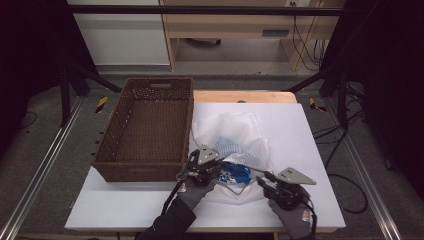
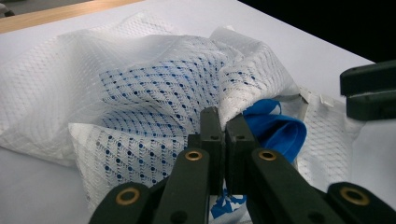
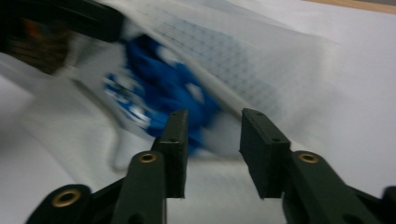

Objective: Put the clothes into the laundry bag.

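A white mesh laundry bag (image 1: 231, 134) (image 2: 116, 70) (image 3: 261, 56) lies crumpled on the white table, and a blue cloth (image 1: 238, 172) (image 2: 276, 129) (image 3: 156, 86) shows at its mouth. My left gripper (image 1: 220, 168) (image 2: 223, 120) is shut, with its jaws pinching a fold of the mesh at the bag's opening. To the right, near the table's front edge, my right gripper (image 1: 261, 181) (image 3: 214, 119) points at the blue cloth. Its jaws stand apart with nothing between them. In the left gripper view its jaws come in from the right edge.
A brown wicker basket (image 1: 142, 171) stands on the left part of the table (image 1: 305, 135), close beside the bag. Bare white table lies to the right of the bag and along the front. Dark frame rails and cables surround the table.
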A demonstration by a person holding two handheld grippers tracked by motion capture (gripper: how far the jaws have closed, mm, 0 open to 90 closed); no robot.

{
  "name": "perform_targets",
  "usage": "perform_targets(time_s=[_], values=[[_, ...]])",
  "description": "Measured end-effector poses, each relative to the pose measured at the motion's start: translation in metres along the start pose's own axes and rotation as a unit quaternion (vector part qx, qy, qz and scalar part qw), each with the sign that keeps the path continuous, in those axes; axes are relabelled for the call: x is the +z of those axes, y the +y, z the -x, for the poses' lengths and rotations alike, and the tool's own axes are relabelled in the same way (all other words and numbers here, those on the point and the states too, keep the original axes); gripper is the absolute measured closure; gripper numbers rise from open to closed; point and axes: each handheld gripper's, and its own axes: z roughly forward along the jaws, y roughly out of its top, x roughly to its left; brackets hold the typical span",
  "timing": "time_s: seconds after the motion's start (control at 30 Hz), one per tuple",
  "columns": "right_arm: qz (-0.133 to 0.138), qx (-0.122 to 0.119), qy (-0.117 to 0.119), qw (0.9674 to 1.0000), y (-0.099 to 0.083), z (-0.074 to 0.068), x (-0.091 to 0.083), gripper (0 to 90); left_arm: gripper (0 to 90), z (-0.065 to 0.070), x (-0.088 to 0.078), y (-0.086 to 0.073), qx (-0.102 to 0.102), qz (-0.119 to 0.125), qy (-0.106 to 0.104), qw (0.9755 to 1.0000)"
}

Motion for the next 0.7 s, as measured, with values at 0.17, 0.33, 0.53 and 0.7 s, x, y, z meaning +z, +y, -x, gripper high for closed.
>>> perform_targets(time_s=[0.17, 0.33, 0.53, 0.7], values=[[-0.019, -0.019, 0.042, 0.9987, 0.014, -0.034, 0.045, 44.7, 87.8, -0.001, -0.002, 0.001, -0.005, 0.007, 0.0, 1.0], [-0.037, -0.036, 0.011, 0.9986, 0.016, -0.048, 0.084, 27.6, 87.9, -0.004, -0.006, 0.002, -0.004, 0.01, 0.0, 0.9999], [-0.073, -0.054, -0.016, 0.9957, 0.011, -0.051, 0.1, 43.7, 87.9, -0.005, -0.007, 0.002, -0.006, 0.012, 0.001, 0.9999], [-0.069, -0.012, -0.015, 0.9974, 0.015, -0.046, 0.096, 80.8, 87.9, -0.001, -0.009, 0.003, -0.01, 0.018, -0.007, 0.9998]])
